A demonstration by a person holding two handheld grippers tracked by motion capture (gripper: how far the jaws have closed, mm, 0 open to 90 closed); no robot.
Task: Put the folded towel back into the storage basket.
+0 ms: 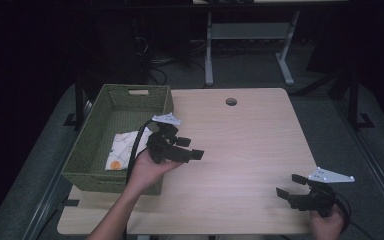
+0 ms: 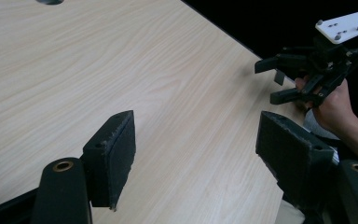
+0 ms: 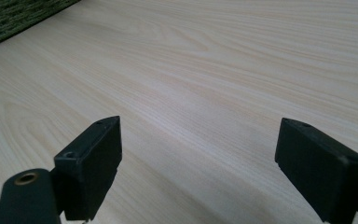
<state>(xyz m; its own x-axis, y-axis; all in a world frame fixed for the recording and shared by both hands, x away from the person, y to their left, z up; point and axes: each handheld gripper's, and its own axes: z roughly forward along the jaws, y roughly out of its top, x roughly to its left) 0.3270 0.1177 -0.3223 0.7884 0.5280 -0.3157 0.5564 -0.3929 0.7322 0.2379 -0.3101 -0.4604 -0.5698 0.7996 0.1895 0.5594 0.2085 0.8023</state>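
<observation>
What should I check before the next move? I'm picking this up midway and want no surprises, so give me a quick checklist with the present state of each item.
1. Left claw empty, jaws apart: ok; the left gripper view shows bare wood between its pads.
2. Right claw empty, jaws apart: ok.
3. Cloth inside the green basket: ok; a white patterned piece lies on its floor.
4. Cloth fully inside, nothing over the rim: cannot tell; the left hand and its cable cover one edge.
5. Table between the two claws free of things: ok.
6. The two claws well apart: ok; the right one sits at the table's near right corner.
</observation>
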